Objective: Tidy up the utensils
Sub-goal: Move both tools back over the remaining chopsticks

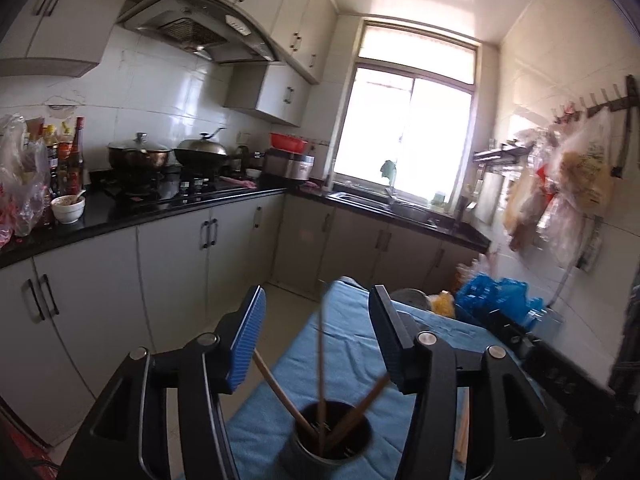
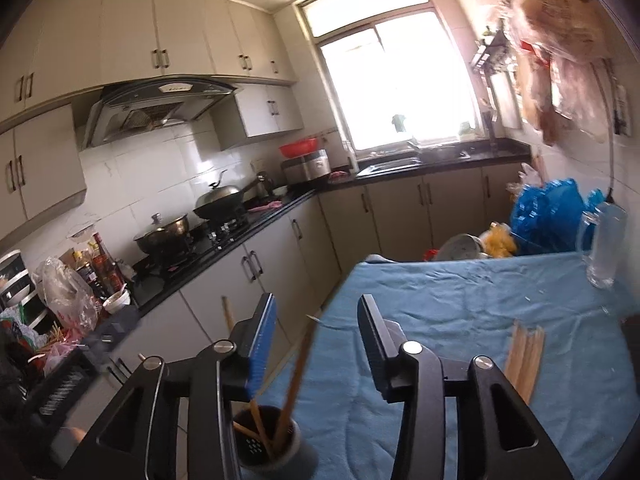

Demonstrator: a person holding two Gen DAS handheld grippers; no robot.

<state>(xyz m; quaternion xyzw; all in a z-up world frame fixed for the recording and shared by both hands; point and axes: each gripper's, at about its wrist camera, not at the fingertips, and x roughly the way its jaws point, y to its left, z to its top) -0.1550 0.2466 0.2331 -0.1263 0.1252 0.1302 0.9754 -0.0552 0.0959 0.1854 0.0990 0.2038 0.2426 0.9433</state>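
A dark utensil cup (image 1: pixel 332 436) stands on the blue cloth of the table (image 1: pixel 348 344), with several wooden chopsticks (image 1: pixel 280 388) leaning in it. My left gripper (image 1: pixel 316 300) hovers just above the cup, jaws open. One blurred chopstick (image 1: pixel 321 340) rises between the jaws and touches neither pad. In the right wrist view the same cup (image 2: pixel 272 440) sits below my right gripper (image 2: pixel 317 304), which is also open. A blurred chopstick (image 2: pixel 298 364) slants up between its fingers, free of both. A loose bundle of chopsticks (image 2: pixel 524 356) lies on the cloth to the right.
A clear glass mug (image 2: pixel 604 240), a blue plastic bag (image 2: pixel 548 212) and a metal bowl (image 2: pixel 460 248) crowd the table's far end. The black counter (image 1: pixel 160 208) with pots, a stove and bottles runs along the left. Plastic bags (image 1: pixel 560 192) hang on the right wall.
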